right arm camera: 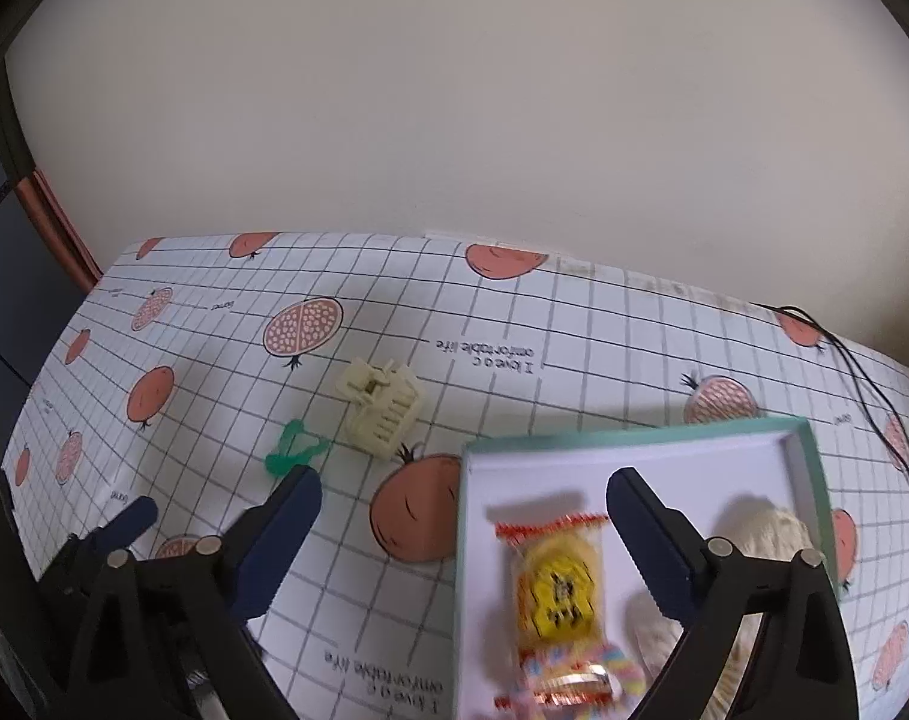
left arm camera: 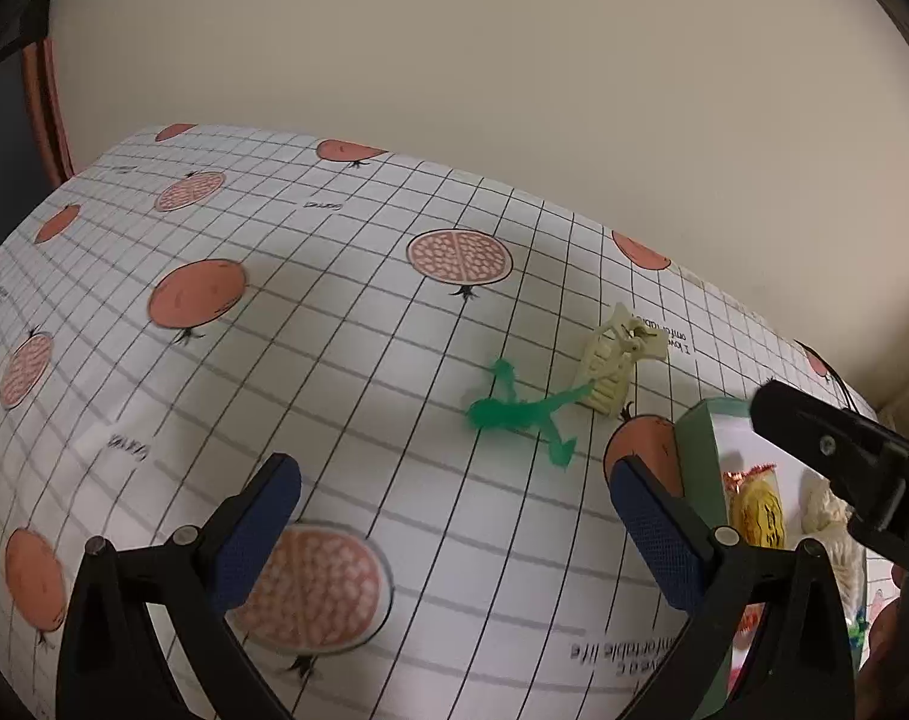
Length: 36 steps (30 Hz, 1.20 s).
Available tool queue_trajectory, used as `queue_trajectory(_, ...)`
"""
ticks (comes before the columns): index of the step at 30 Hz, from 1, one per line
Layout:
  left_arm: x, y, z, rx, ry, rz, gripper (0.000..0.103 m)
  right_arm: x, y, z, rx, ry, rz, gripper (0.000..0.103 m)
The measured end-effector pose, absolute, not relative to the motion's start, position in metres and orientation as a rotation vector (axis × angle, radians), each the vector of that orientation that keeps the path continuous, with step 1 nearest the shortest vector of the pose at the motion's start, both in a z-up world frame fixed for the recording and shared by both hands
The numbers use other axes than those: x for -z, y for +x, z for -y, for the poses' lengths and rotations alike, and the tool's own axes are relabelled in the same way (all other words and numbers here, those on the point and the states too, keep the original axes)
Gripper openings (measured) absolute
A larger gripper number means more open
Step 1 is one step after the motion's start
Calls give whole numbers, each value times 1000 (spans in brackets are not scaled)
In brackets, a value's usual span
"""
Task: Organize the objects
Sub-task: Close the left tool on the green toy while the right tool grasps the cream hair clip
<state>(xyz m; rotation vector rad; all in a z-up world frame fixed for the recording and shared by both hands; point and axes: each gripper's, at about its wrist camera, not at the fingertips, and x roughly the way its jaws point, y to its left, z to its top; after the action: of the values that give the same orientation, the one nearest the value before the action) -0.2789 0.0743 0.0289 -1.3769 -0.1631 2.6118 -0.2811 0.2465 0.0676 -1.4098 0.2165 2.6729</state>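
The left gripper (left arm camera: 454, 531) is hanging in the air with its two fingers spread wide apart. Nothing is sitting between them. Each finger is black with a dark blue pad (left arm camera: 259, 531) on the inside, and both are pointing forward and a little down.

The right gripper (right arm camera: 463, 540) is also staying wide open, with nothing between its blue pads (right arm camera: 652, 546). It is tilting down too.

In the left wrist view, the right gripper is showing as a black bar at the right edge. In the right wrist view, one blue tip (right arm camera: 131, 517) of the left gripper is peeking in at the lower left. The two grippers are sitting side by side, close but not touching.
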Motion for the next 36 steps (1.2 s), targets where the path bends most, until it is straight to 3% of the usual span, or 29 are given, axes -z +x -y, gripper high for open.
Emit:
queue_trajectory(23,-4,-306,-97,-2638,-1341,101,102,-46,-331,-231,-2680,-1464,-143,95)
queue_trajectory(27,-1,-307,-96,-2636,-1348,76,94,-39,-336,-230,-2678,-1484,-184,91)
queue_trajectory(36,4,-308,-94,-2621,-1346,76,92,-23,-346,-221,-2663,-1527,-191,82)
